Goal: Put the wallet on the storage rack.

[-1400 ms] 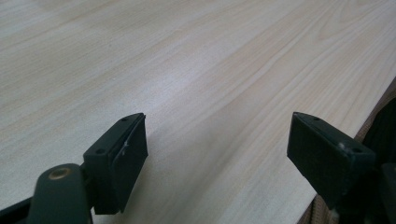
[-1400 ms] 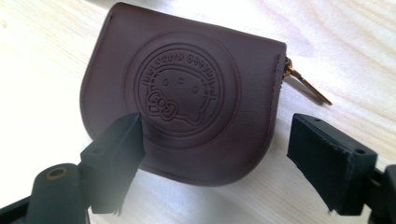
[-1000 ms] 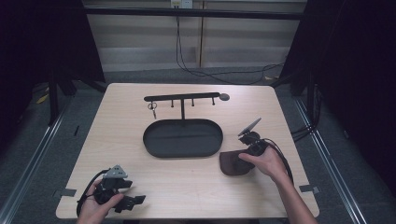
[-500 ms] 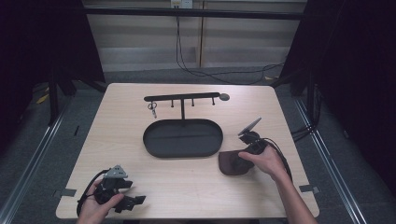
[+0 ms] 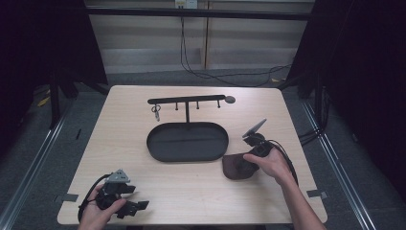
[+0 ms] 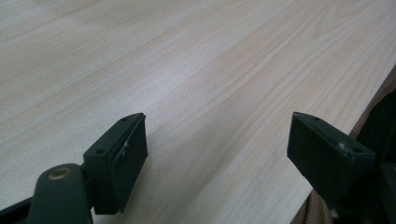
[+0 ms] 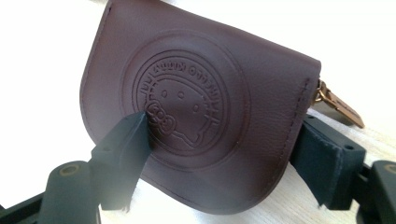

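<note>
A dark brown leather pouch [image 5: 235,167] lies flat on the table to the right of the tray. Its flap [image 7: 196,107] carries an embossed round cartoon stamp, and a brass zip pull sticks out at its right edge. My right gripper [image 5: 242,165] is low over the pouch and open. One jaw overlaps the flap's left part and the other stands just off its right edge [image 7: 224,158]. My left gripper [image 5: 134,198] rests near the table's front left corner. It is open [image 6: 217,149], with only bare wood between its fingers.
A black oval tray [image 5: 158,143] sits mid-table. Behind it stands a black hook rack [image 5: 186,101] with a small key [image 5: 156,111] hanging at its left. The table's front edge [image 6: 336,135] runs close to my left gripper.
</note>
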Available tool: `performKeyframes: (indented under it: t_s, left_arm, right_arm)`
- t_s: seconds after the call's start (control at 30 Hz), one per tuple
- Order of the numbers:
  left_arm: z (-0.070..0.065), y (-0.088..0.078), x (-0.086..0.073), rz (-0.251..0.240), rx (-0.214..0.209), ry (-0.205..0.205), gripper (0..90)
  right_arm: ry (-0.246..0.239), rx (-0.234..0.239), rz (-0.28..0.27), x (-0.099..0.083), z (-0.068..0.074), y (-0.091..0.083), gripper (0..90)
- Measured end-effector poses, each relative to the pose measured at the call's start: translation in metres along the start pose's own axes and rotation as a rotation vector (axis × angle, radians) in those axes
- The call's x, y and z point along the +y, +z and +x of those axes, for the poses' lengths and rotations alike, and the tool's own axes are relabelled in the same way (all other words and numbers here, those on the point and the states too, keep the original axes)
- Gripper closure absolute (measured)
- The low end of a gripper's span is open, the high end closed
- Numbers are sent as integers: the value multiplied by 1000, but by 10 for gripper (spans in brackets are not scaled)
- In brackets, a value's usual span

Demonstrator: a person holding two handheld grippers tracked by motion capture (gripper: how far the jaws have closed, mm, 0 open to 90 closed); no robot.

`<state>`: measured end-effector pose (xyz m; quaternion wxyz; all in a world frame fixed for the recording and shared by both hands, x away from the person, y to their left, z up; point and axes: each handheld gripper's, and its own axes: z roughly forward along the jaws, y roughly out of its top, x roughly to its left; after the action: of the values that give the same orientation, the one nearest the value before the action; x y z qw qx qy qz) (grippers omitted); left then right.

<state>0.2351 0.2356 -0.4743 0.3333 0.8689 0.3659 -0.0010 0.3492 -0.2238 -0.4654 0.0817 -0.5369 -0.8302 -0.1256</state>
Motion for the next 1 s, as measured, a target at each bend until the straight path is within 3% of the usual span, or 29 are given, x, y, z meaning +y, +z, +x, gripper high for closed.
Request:
performKeyframes:
  t_s: [0.13,0.4,0.57,0.67,0.77,1.0]
  left_arm:
    - [0,0,0,0,0,-1,201]
    - [0,0,0,-1,-1,-3,201]
    - [0,1,0,5,-2,0,202]
    - [0,1,0,3,-3,-1,201]
    - [1,1,0,4,-2,-1,201]
    - [1,2,0,7,-4,1,201]
  right_arm:
    - [12,-12,-24,-1,-1,-6,326]
    - [26,-29,-34,-2,0,-10,352]
    - [48,-15,-78,-6,-4,-23,478]
    - [42,-51,-78,-6,-2,-28,510]
    - [43,-50,-97,-5,-2,-34,542]
    - [39,-100,-83,-4,1,-41,560]
